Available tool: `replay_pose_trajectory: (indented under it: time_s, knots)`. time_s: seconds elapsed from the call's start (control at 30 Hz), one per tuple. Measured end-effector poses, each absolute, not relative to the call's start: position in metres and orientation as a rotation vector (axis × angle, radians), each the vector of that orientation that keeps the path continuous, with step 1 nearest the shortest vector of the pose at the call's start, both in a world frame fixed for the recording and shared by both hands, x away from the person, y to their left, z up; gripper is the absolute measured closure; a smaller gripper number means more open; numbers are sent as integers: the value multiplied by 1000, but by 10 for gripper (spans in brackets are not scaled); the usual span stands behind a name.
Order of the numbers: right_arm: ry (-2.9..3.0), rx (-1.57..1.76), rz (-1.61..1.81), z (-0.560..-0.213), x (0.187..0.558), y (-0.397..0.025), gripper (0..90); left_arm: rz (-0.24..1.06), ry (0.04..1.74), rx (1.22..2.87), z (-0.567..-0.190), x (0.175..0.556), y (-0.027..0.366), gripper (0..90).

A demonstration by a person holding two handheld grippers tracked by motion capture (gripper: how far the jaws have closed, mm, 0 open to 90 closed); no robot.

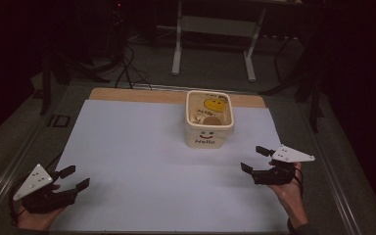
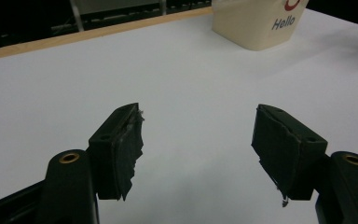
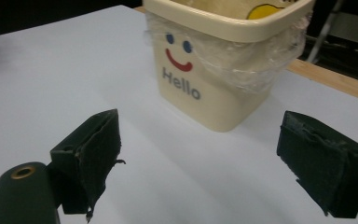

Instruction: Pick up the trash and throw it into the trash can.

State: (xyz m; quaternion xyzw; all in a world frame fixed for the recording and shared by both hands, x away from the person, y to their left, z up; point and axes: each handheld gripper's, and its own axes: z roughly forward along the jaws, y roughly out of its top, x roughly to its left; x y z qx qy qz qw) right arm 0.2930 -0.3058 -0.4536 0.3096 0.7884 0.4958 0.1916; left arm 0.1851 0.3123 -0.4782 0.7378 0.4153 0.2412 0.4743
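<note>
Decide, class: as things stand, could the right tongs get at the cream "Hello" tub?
Probably yes. The right tongs stand open, holding nothing, and the Hello tub sits just ahead of them with bare white sheet between. The left tongs rest far off at the other side.

This looks like a dim lab or test room: a work table (image 1: 142, 95) covered with a white sheet (image 1: 142, 161), black cables (image 1: 127, 68) trailing over the grey floor, and a bare metal-legged bench frame (image 1: 215, 29) behind, with darkness all around.

Tub (image 2: 260, 23) top cut off by frame; contents (image 1: 210, 119) too small to ID.
</note>
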Motion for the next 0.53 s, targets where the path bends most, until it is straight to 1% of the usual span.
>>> replay_pose_trajectory:
  time_s: [0.2, 0.53]
  knots:
    - [2203, 821, 1439, -449, 287, -301, 133, 596, 1017, 1800, -478, 185, 312, 327]
    - [2193, 802, 1468, -447, 286, -300, 139, 604, 1017, 1801, -478, 185, 312, 323]
